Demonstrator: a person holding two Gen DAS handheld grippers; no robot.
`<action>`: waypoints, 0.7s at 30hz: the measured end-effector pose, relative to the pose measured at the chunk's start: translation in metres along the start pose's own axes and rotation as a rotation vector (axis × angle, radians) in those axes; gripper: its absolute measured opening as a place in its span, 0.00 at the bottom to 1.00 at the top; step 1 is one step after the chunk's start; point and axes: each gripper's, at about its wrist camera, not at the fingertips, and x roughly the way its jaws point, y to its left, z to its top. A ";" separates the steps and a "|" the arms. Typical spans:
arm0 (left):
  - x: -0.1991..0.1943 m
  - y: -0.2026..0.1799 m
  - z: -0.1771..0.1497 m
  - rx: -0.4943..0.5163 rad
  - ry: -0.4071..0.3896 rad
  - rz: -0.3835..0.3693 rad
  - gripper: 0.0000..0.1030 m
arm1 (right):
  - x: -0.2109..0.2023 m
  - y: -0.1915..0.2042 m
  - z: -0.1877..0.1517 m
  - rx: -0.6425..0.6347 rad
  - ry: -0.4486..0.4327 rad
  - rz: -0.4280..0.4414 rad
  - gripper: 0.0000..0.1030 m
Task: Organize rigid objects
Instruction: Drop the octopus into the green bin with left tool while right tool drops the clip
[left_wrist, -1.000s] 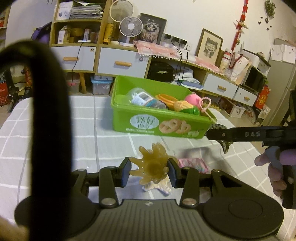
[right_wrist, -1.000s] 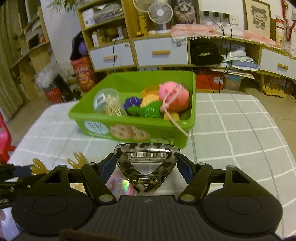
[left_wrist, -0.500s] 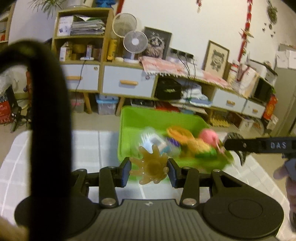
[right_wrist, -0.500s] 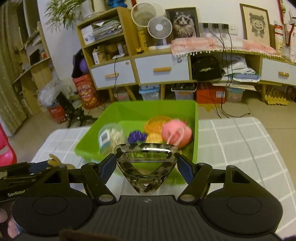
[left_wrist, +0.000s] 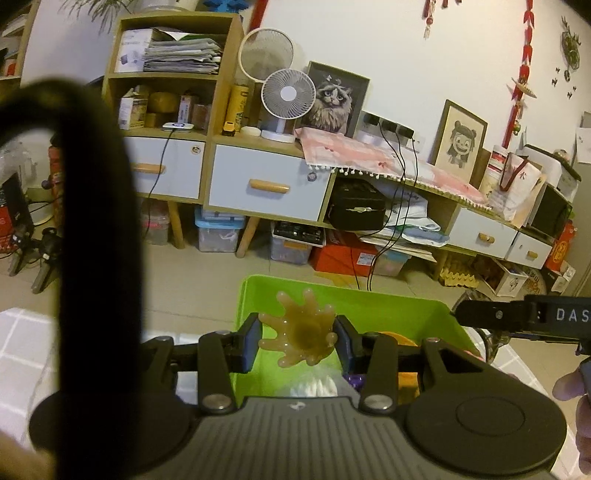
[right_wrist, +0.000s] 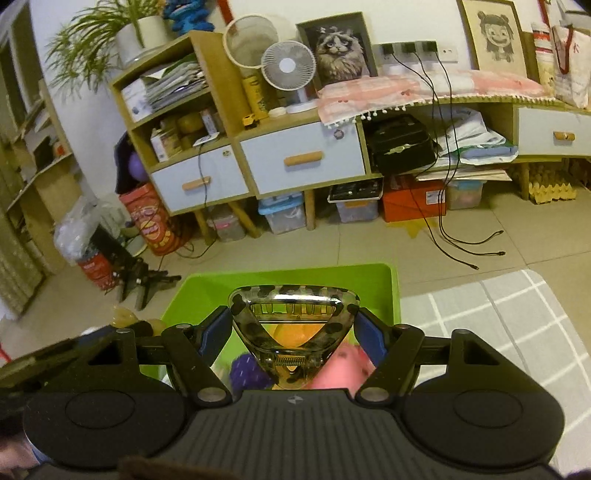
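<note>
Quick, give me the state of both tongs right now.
Left tongs: closed on the amber hand-shaped toy, over the green bin.
Right tongs: closed on the spotted hair claw clip, also over the bin.

The bin (right_wrist: 393, 295) sits at the far edge of the table (right_wrist: 498, 317), holding toys (right_wrist: 347, 365) (mostly hidden behind the grippers), with the hand-shaped toy (left_wrist: 301, 328) over its left part, the hair claw (right_wrist: 293, 321) over its middle, and the cabinet (right_wrist: 303, 158) behind across the floor.
</note>
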 end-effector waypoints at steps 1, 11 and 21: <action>0.005 0.000 0.000 0.003 0.003 -0.005 0.20 | 0.005 -0.002 0.001 0.009 0.003 0.003 0.73; 0.036 0.000 -0.005 0.022 0.027 -0.003 0.20 | 0.034 -0.006 -0.001 0.013 0.026 0.008 0.73; 0.026 0.002 -0.003 0.023 -0.009 0.007 0.66 | 0.025 -0.013 0.001 0.040 -0.001 -0.013 0.91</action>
